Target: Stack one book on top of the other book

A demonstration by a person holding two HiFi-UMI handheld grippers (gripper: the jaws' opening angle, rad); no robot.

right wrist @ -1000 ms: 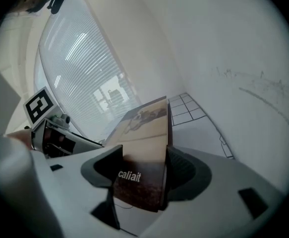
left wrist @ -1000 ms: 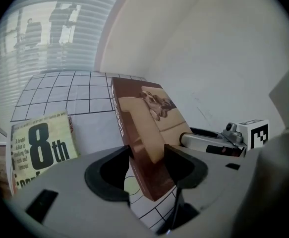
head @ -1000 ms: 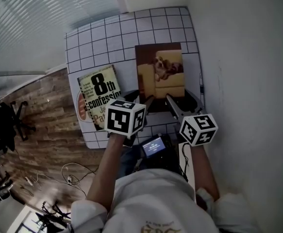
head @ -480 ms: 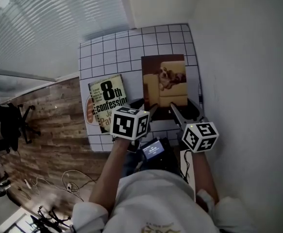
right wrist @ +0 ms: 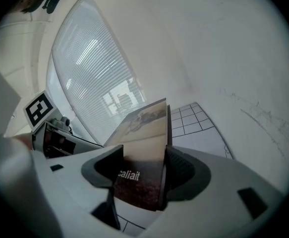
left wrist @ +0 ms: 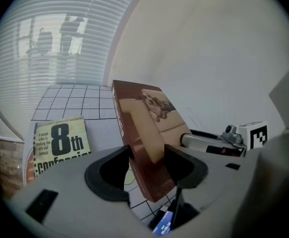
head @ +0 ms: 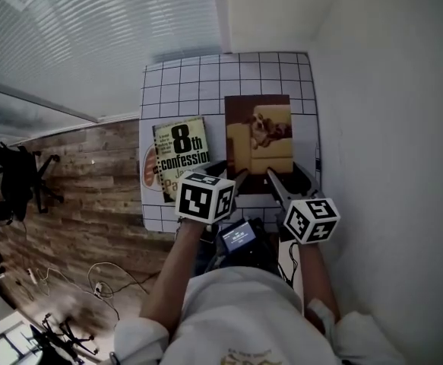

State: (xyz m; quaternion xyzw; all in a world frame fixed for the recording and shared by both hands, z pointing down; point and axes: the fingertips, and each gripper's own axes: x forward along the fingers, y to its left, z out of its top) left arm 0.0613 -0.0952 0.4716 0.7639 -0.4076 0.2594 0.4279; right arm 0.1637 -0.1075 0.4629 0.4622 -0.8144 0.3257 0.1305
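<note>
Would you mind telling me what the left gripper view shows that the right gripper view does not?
Only the left gripper view shows the 8th Confession book lying flat on the gridded table. Only the right gripper view shows the word "caliait" printed on the held cover. Both show the brown dog-cover book held at a tilt, with the left gripper and the right gripper each clamped on it.

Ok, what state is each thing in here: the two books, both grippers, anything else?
dog-cover book: closed, cover up, gripped at its near edge by both grippers.
8th Confession book: closed, lying flat on the gridded table, nothing on it.
left gripper: shut on the dog-cover book.
right gripper: shut on the dog-cover book.
small screen: lit.
</note>
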